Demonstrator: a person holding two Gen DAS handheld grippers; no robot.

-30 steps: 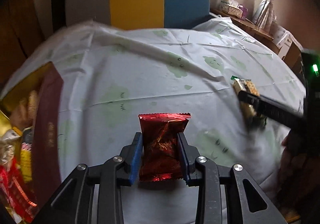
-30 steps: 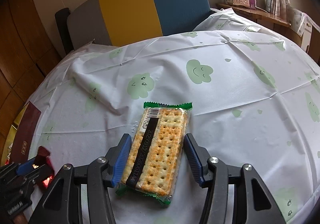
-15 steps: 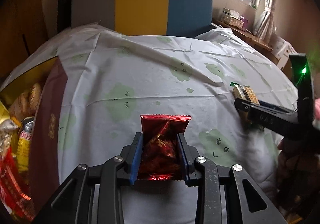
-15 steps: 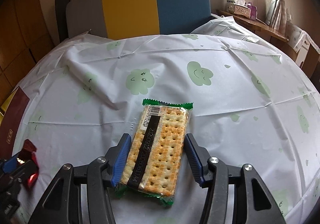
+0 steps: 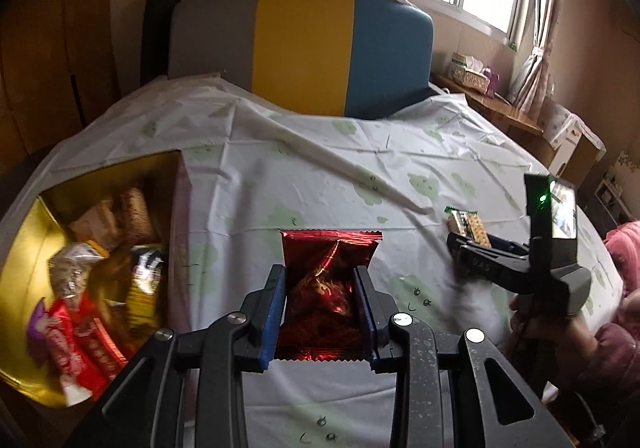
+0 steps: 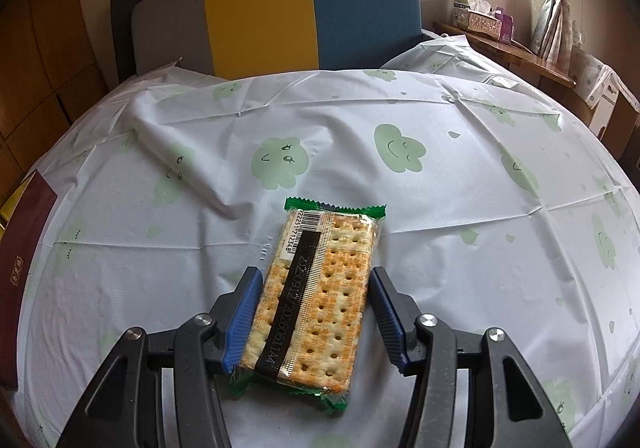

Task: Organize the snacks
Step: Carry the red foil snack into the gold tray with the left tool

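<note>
1. Far left in my left wrist view, I see an open gold-lined cardboard box (image 5: 36, 232) with a dark maroon outer wall sitting on the table. It holds a jumble of wrapped snacks: red-and-white bars (image 5: 84, 344) at the near end, a yellow-and-black packet (image 5: 146, 284) beside them, a speckled clear bag (image 5: 72, 272), and pale biscuit packs (image 5: 120, 214) toward the far end. Motion blur keeps me from reading any labels.
2. At centre of that view, my left gripper (image 5: 320, 312) is clamped on a shiny red foil snack pouch (image 5: 326, 288); both blue pads press its sides. Its long axis runs straight away from the camera, the crimped top edge pointing toward the far chair. It sits just right of the box.
3. To the right, I see my right gripper (image 5: 480, 252), held by a hand in a pink sleeve (image 5: 624, 248).
4. In the right wrist view, the right gripper (image 6: 316, 316) holds a clear-wrapped cracker pack with green crimped ends (image 6: 316, 288). Its left pad touches the pack; I cannot tell whether the right pad does. The pack's long axis points away from the camera, leaning slightly right, barcode end farthest.
5. Beneath everything lies a white tablecloth printed with green smiling clouds (image 6: 460, 208); a grey, yellow and blue chair back (image 6: 280, 8) stands behind the table.
</note>
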